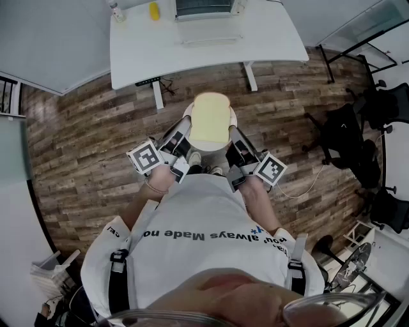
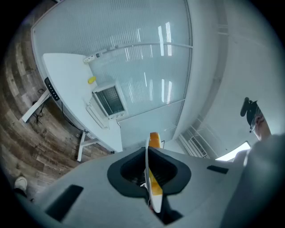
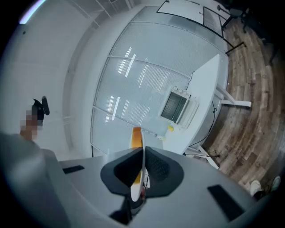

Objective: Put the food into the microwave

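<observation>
Left gripper (image 1: 182, 137) and right gripper (image 1: 235, 142) clamp opposite edges of a round white plate (image 1: 233, 120). On it lies a pale yellow bread slice (image 1: 210, 117), with a grey microwave (image 1: 206, 7) far beyond it.

Place: an office.
Tabletop (image 1: 255, 38): white and long, on a standing-desk frame, with a black control panel (image 1: 147, 82) under its near edge.
Chairs (image 1: 348, 137): black swivel chairs grouped at the right.
Wall: a frosted glass partition (image 2: 147, 75) runs behind the tabletop.
Floor (image 1: 83, 147): wood planks, brown.
Appliance: a microwave (image 1: 208, 7) stands on the tabletop's far edge, near the partition.
</observation>
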`<state>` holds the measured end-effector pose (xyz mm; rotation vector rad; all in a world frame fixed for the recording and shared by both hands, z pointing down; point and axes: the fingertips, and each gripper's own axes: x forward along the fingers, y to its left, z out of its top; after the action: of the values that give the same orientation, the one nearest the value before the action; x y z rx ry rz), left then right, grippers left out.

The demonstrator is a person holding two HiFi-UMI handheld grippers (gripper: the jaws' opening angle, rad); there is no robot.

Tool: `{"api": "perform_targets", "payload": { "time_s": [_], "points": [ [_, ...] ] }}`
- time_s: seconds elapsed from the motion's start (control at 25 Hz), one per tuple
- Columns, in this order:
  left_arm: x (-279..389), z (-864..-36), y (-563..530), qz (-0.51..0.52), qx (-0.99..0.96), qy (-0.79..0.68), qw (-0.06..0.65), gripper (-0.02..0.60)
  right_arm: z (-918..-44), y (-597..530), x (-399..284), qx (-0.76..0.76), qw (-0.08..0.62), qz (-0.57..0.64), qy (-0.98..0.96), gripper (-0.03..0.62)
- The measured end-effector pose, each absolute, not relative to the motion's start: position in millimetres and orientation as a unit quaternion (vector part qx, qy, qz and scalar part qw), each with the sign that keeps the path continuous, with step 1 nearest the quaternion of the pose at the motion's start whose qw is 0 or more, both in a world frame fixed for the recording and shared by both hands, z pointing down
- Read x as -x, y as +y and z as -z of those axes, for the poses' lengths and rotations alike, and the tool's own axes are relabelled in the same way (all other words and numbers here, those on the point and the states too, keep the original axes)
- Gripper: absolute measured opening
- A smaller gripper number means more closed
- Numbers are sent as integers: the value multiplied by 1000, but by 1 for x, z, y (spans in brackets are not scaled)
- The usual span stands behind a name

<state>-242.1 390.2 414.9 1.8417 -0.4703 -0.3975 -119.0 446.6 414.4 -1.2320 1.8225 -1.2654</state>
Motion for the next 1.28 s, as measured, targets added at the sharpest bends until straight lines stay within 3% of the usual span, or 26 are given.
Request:
{"api": "perform_targets", "payload": {
  "time_s": [0.64,1.28],
  "points": [
    [235,-411,374,164,-788,-194,561,20,-410,431,111,470,307,468,682,21],
    [137,-427,255,164,-778,-218,566,18,-429,306,11,448,304,493,681,21]
  ]
}}
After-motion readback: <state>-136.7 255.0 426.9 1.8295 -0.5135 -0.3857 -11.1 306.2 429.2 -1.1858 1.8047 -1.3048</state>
